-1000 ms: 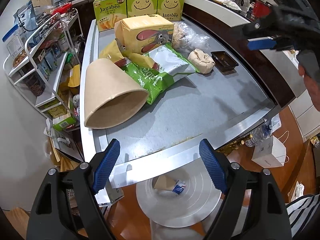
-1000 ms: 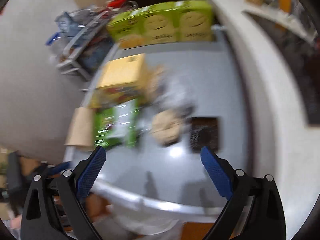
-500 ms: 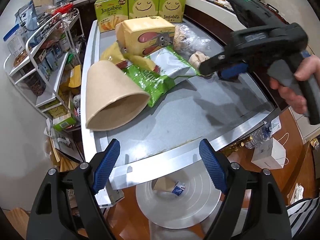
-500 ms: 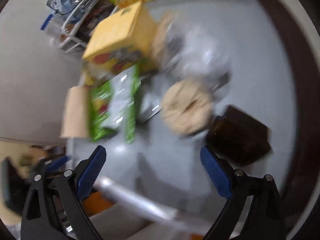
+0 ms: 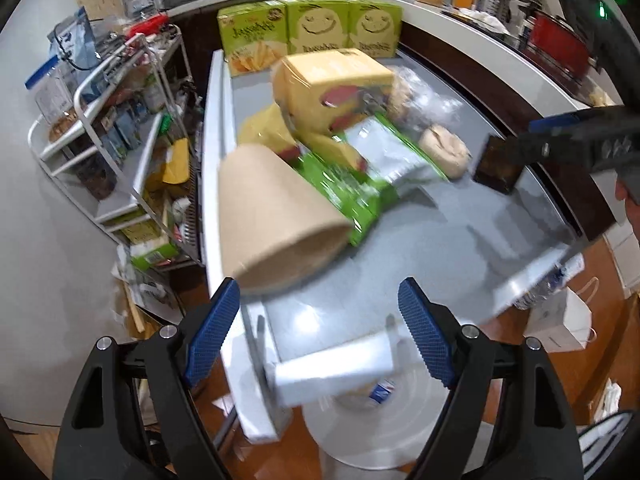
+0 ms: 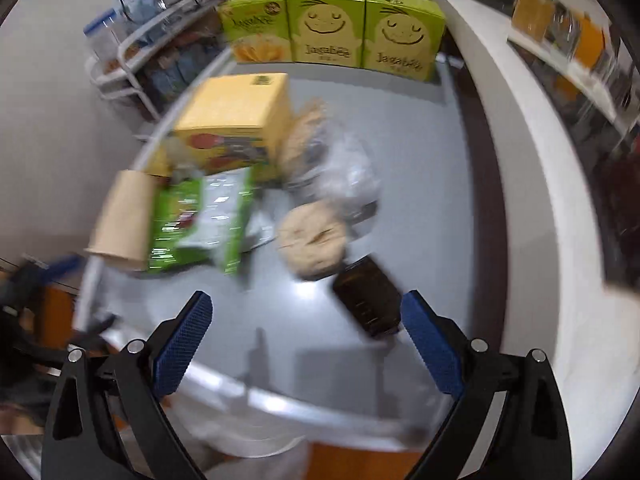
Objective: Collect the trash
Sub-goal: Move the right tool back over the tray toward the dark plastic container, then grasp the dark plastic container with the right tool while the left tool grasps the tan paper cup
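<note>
Both the left gripper (image 5: 318, 336) and right gripper (image 6: 306, 338) point downward, jaws apart, empty.

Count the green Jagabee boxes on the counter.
3. They stand side by side along the far edge of the grey counter: left box, middle box, right box. More could be hidden behind them.

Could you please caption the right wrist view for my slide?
Open right gripper above a dark tray beside crumpled paper on a cluttered counter.

Both grippers (image 5: 318, 328) (image 6: 306, 334): black plastic arms w/ silver screws, blue ribbed pads (image 5: 212, 330).
</note>
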{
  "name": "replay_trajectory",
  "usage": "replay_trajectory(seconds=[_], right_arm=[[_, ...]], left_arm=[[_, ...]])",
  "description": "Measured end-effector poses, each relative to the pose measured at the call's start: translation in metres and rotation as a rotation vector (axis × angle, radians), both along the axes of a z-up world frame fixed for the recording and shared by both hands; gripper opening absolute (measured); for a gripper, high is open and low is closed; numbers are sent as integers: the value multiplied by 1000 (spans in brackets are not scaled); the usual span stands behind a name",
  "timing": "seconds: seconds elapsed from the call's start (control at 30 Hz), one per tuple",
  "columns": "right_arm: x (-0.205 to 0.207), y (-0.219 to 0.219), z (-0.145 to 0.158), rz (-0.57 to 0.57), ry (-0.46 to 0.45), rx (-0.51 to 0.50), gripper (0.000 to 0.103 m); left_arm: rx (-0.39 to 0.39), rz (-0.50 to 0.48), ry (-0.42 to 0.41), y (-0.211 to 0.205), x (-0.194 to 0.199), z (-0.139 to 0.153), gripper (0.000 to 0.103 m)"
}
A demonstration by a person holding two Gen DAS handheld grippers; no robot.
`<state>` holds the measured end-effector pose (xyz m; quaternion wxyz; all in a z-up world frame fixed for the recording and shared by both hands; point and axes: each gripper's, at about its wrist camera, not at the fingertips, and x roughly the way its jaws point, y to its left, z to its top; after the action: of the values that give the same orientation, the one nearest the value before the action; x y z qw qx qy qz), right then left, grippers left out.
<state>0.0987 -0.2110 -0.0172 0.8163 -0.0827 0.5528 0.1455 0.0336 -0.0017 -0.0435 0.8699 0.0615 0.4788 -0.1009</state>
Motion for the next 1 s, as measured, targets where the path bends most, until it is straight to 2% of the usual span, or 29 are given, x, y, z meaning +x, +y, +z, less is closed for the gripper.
replay_trajectory(seconds=[0.13, 0.23, 0.4, 0.5, 0.57, 0.6, 0.7, 0.9, 1.0], right_arm=[[20, 11, -17, 42, -21, -89, 93], [35, 11, -30, 35, 26, -2, 93], [42, -7, -60, -42, 207, 87, 93], [28, -13, -60, -50, 287, 231, 94], [14, -7, -56, -14, 346, 343, 94], [8, -3, -54, 0, 351, 363, 94], [-3, 4, -36, 30, 304, 381, 94], [-7, -12, -5, -61, 191, 297, 94], [-6, -14, 4, -66, 107, 211, 94]], left_arm=[[-40, 36, -19, 10, 11, 9, 83], [-63, 50, -23, 13, 10, 11, 83], [-54, 56, -7, 14, 3, 5, 83], [-53, 66, 13, 17, 1, -1, 83], [-64, 73, 26, 19, 0, -4, 83], [-70, 76, 33, 20, 1, -5, 83], [-75, 73, 38, 19, 2, -6, 83], [-68, 58, 21, 14, 3, -1, 83], [-72, 60, 22, 14, 4, 0, 83]])
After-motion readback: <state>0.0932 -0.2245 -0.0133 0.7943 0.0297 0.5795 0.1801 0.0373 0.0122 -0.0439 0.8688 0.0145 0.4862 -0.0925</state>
